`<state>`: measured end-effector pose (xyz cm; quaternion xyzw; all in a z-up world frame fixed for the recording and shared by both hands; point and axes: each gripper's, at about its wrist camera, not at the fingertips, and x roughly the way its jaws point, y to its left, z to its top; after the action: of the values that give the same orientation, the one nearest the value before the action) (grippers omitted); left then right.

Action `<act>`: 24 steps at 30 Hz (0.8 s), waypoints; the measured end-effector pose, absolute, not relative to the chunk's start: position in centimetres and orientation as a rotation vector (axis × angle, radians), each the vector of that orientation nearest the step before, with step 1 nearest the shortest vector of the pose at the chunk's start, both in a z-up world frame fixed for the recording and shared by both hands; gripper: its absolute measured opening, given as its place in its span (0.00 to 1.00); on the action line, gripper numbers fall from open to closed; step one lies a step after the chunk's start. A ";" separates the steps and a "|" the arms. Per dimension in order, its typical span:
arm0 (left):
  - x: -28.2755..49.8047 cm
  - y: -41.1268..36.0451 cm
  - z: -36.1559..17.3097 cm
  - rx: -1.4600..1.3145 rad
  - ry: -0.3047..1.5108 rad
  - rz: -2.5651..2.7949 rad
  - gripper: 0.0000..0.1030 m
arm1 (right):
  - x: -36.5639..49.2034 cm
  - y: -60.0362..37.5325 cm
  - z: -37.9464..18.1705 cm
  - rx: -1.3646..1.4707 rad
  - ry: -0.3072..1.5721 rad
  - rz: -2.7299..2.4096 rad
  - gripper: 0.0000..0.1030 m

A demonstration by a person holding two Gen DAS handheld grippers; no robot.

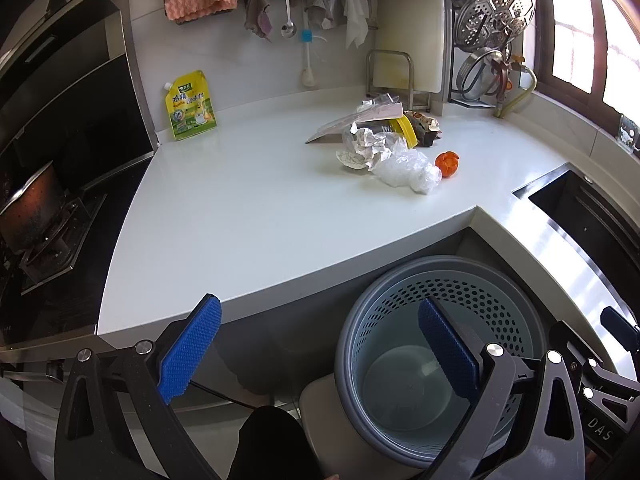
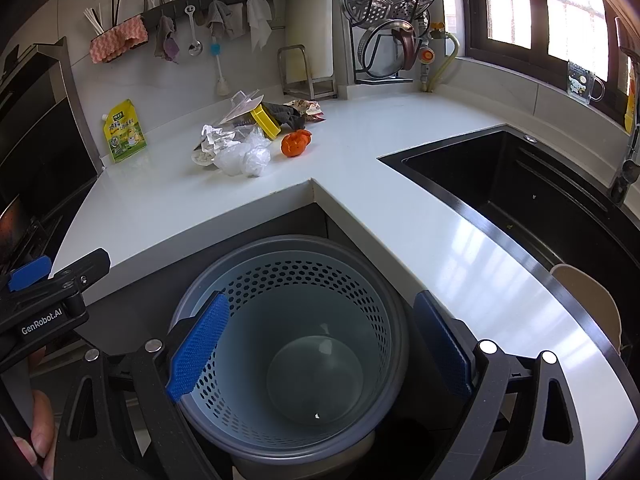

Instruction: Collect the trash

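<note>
A heap of trash lies on the white counter [image 1: 248,208]: crumpled clear plastic [image 1: 408,168], crumpled paper [image 1: 366,142], a yellow lid [image 1: 406,130], a brown wrapper [image 1: 426,128] and orange peel [image 1: 447,164]. The same heap shows in the right wrist view, with the plastic [image 2: 242,160] and the peel [image 2: 295,143]. A grey perforated bin [image 1: 440,360] stands on the floor below the counter corner, and it looks empty [image 2: 288,344]. My left gripper [image 1: 320,352] is open and empty, in front of the counter edge. My right gripper [image 2: 320,352] is open and empty above the bin.
A black sink [image 2: 520,200] is set into the counter on the right. A stove with a pan [image 1: 36,216] is on the left. A yellow pouch [image 1: 190,106] leans on the back wall. A cutting board [image 1: 412,28] and a dish rack [image 1: 492,40] stand behind the heap.
</note>
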<state>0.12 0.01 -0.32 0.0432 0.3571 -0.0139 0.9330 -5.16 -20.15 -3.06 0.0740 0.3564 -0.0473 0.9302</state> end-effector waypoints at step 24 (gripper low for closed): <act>7.2 1.3 -0.9 0.054 0.713 -0.009 0.94 | 5.2 -23.3 -2.7 0.171 0.742 -0.045 0.87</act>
<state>7.22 1.30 -0.89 0.0262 0.3488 -0.0043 0.9368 5.25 -23.26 -2.65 0.0834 0.3619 -0.0220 0.9282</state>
